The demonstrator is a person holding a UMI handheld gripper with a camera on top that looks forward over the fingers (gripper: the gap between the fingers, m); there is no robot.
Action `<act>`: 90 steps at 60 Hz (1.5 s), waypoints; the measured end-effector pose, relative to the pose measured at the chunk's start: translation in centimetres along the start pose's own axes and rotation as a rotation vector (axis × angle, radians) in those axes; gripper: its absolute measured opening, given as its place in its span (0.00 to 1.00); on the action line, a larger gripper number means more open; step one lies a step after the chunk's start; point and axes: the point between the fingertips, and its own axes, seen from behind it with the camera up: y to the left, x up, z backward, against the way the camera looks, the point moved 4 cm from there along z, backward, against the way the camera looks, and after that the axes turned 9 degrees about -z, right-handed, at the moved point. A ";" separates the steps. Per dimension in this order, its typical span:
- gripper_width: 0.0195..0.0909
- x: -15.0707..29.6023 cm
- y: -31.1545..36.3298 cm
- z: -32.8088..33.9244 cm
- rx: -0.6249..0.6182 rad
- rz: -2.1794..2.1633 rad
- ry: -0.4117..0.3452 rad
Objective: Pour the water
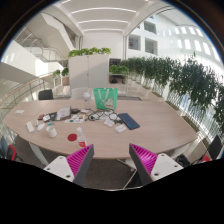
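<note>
Gripper view: tongs (112, 160) open, empty.

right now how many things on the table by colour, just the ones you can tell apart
Green: 1, the green bag standing at the far side of the table
Blue: 1, the blue flat item
Red: 2, the red item and the smaller red item, both just ahead of the open gripper
White: 1, the white cup
Total: 5; other small clutter is too small to sort.
</note>
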 end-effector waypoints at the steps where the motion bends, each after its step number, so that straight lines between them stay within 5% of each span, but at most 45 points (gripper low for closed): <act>1: 0.88 0.0 0.0 -0.1 -0.003 -0.001 -0.003; 20: 0.87 -1.0 7.4 0.9 -0.032 -0.042 -0.094; 32: 0.88 -5.0 12.3 -2.0 0.072 -0.043 -0.161; 52: 0.88 -13.4 19.0 -22.2 0.145 -0.032 -0.234; 73: 0.87 -12.9 19.0 -40.3 0.084 -0.117 -0.311; 77: 0.76 -12.9 19.4 -41.8 0.092 -0.114 -0.306; 80: 0.43 -13.1 19.4 -42.4 0.098 -0.122 -0.296; 90: 0.23 -13.1 19.1 -42.8 -0.010 -0.147 -0.322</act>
